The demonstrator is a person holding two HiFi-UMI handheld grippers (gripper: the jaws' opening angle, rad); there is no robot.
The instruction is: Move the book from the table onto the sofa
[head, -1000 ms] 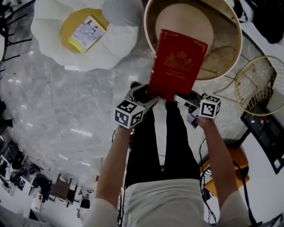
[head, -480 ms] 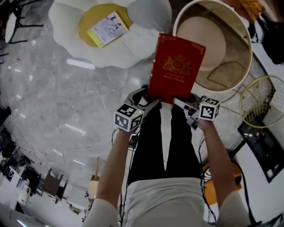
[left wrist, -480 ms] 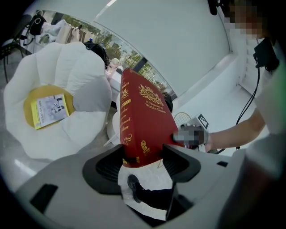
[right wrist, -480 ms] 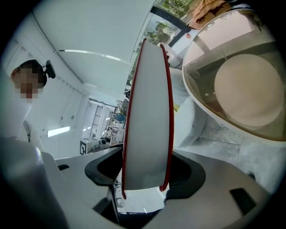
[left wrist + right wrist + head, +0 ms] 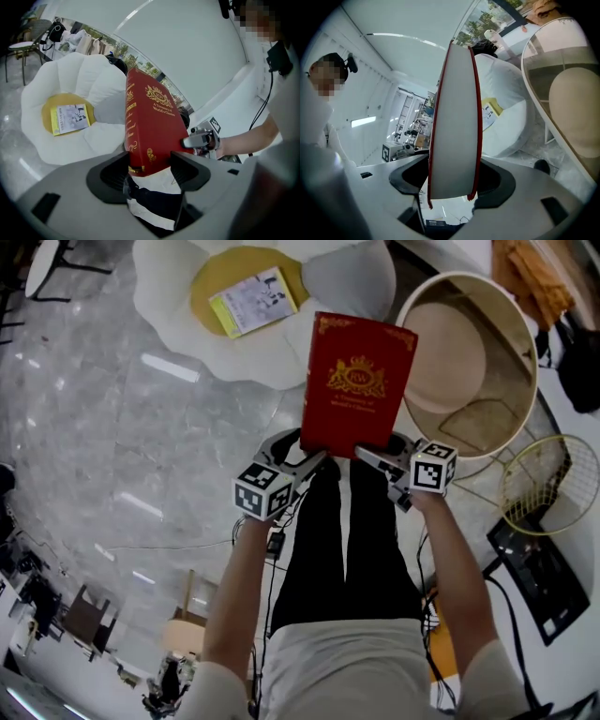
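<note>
1. Head view: the left gripper (image 5: 305, 460) and right gripper (image 5: 373, 456) each clamp a near corner of the red book (image 5: 356, 381). The spine is on the left gripper's side, and the page edge sits between the right gripper's jaws.
2. Its long axis runs straight ahead of both grippers, in the air, clear of the round tabletop (image 5: 450, 357) ahead-right.
3. Ahead-left, past the book's far end, sits the white sofa (image 5: 173, 324) with a yellow cushion (image 5: 208, 282) and booklet (image 5: 255, 301). The left gripper is nearer, so the carry likely swings that way.
4. Grey marble floor (image 5: 112, 446) lies below.
</note>
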